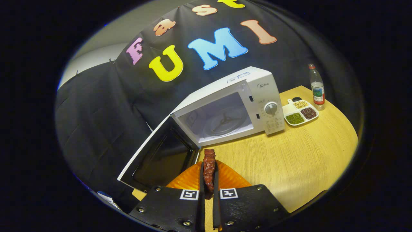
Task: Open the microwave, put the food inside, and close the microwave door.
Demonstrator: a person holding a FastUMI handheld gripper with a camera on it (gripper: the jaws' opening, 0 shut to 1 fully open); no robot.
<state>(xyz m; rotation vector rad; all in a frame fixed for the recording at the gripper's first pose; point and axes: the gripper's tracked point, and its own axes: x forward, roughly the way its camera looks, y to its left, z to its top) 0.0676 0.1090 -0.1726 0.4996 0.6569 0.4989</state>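
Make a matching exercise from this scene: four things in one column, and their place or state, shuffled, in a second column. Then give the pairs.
Things:
1. microwave door
2. piece of meat
3. water bottle
4. divided dish of beans

Place or state:
A. stands upright beyond the dish, near the table's far edge
B. swung open, to the left of the oven cavity
C. clamped between the fingers of the gripper, above an orange plate
D. lies on the table beside the microwave's control panel

Pairs: 1-B, 2-C, 3-A, 4-D
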